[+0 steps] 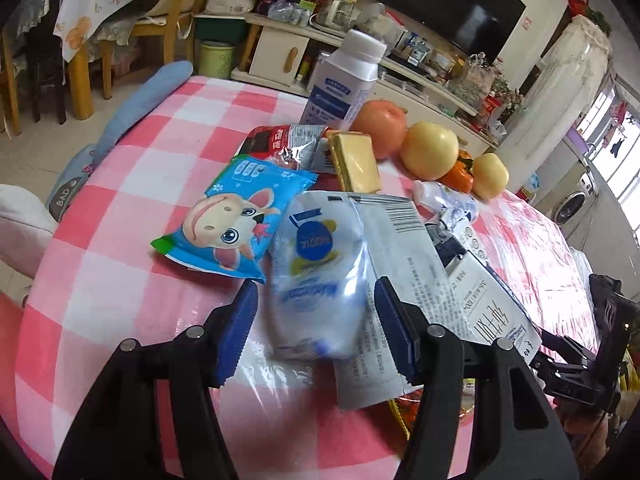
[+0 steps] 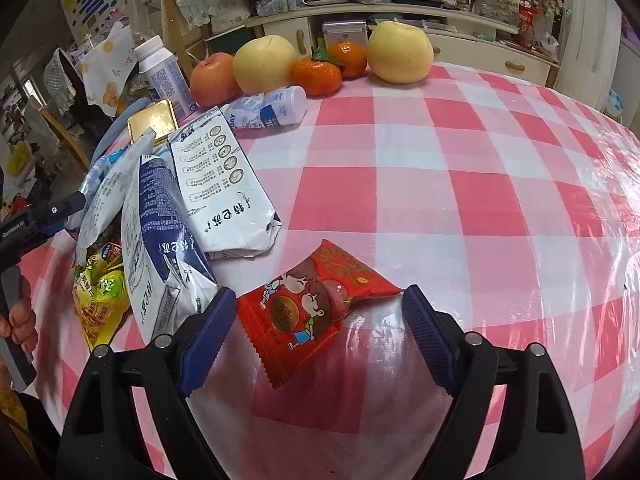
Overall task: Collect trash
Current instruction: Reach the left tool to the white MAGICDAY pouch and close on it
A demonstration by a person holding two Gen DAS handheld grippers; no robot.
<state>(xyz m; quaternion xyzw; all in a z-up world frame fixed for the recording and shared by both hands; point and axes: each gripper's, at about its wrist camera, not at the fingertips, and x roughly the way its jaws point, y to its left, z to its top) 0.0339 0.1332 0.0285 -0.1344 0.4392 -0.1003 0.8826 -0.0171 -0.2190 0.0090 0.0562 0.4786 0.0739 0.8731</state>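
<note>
A counter (image 2: 460, 168) under glossy clear plastic over pink-and-white checked cloth fills both views, bulging like a dome from lens distortion.

In the right wrist view, soft white-and-navy pouches (image 2: 224, 188) with printed text lie crumpled at centre left. Smooth round fruit (image 2: 264, 64), yellow, orange and reddish, lines the upper edge. A flat red snack wrapper (image 2: 316, 308) with zigzag-cut ends and cartoon children lies at lower centre, between the ribbed blue pads (image 2: 208, 336) of the right tool (image 2: 316, 320). The left pad seems to touch the wrapper's edge and the right corner meets the other pad; whether they press is hard to judge. Crinkled yellow-green wrappers (image 2: 100, 300) are half hidden beneath a pouch at lower left.

In the left wrist view, a shiny translucent blue-and-white packet (image 1: 316, 276) sits at lower centre between the left tool (image 1: 316, 312) pads, set moderately apart; it is blurred, so contact is uncertain. A blue cartoon-animal packet (image 1: 240, 224) lies at its left. A white squarish bottle (image 1: 344, 84) stands at upper centre.
</note>
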